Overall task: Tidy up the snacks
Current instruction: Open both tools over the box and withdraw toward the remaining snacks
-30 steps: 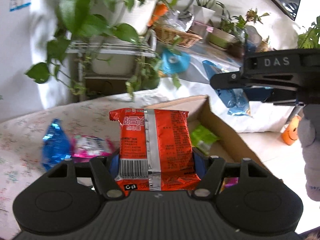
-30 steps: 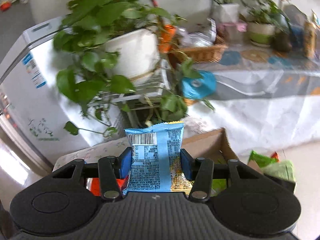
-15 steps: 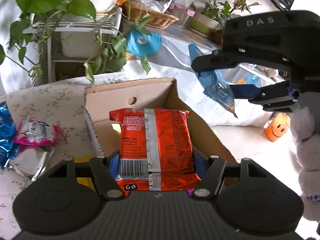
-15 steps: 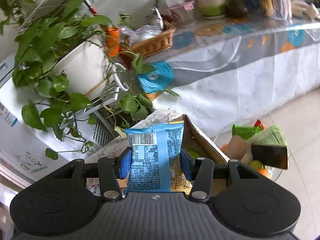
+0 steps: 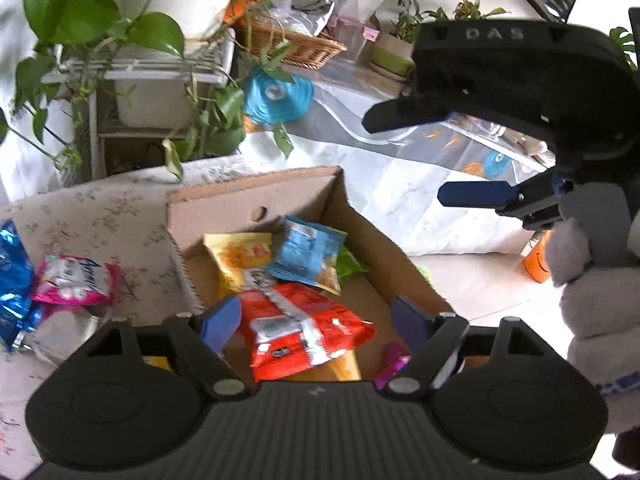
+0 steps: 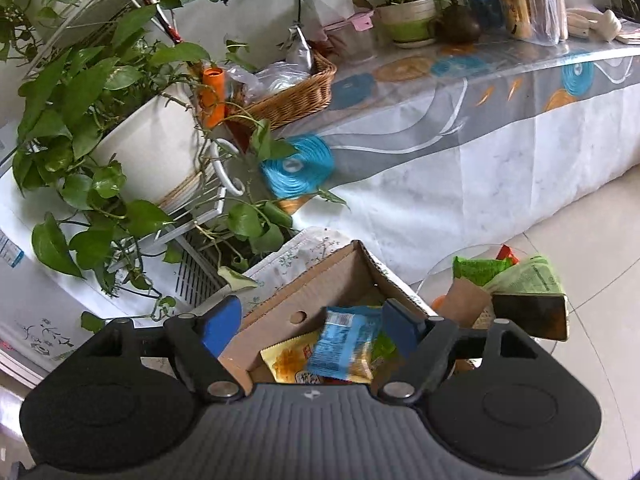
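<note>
An open cardboard box (image 5: 256, 196) sits on the floral cloth. Inside lie a red snack packet (image 5: 304, 328), a light blue packet (image 5: 308, 254), a yellow packet (image 5: 240, 256) and a green one (image 5: 350, 266). My left gripper (image 5: 316, 318) is open just above the red packet, which lies loose in the box. My right gripper (image 6: 314, 322) is open above the box (image 6: 320, 280); the blue packet (image 6: 344, 340) lies under it on the yellow one (image 6: 288, 360). The right gripper also shows in the left wrist view (image 5: 424, 156), open and empty.
A pink packet (image 5: 74, 280) and a blue foil packet (image 5: 12, 276) lie on the cloth left of the box. A plant stand (image 6: 132, 160) with trailing leaves is behind. A long covered table (image 6: 480, 128) is at the back. A glass side table (image 6: 500, 280) holds items at right.
Both grippers opened. The red packet dropped from the left gripper and the blue packet from the right, and both now lie in the box.
</note>
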A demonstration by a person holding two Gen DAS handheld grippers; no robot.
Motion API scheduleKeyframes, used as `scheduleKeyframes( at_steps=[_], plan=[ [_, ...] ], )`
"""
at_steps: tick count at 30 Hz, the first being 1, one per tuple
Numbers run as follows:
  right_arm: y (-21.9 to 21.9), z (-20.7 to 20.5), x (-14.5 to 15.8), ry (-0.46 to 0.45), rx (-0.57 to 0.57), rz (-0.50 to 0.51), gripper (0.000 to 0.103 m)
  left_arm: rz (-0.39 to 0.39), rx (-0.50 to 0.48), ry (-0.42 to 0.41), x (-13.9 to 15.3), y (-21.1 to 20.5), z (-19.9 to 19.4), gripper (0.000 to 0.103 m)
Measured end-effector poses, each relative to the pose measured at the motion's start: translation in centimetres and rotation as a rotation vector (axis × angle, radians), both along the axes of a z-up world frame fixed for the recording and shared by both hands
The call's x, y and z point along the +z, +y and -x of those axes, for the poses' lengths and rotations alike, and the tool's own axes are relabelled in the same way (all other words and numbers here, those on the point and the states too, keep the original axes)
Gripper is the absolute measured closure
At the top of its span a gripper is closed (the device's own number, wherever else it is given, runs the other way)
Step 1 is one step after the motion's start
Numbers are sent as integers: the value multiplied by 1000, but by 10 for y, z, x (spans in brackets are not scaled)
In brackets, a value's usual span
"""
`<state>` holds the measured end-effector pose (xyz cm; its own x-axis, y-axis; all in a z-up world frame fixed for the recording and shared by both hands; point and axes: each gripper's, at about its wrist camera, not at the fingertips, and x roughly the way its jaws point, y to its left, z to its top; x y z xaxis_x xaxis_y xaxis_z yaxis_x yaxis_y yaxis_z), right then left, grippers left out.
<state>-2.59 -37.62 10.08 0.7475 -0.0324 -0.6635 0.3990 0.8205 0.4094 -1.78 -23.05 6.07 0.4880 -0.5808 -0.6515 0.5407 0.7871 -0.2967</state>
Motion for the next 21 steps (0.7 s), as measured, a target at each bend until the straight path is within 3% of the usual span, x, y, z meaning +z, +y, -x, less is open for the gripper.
scheduleKeyframes(
  at_steps=[8,21],
  plan=[
    [19,-8,0,-9,77,33,17,-34,51,-22,7,41,-9,21],
    [56,-22,-1,-45,226,72,13,-177,127,-60,8,111,-29,20]
  ],
)
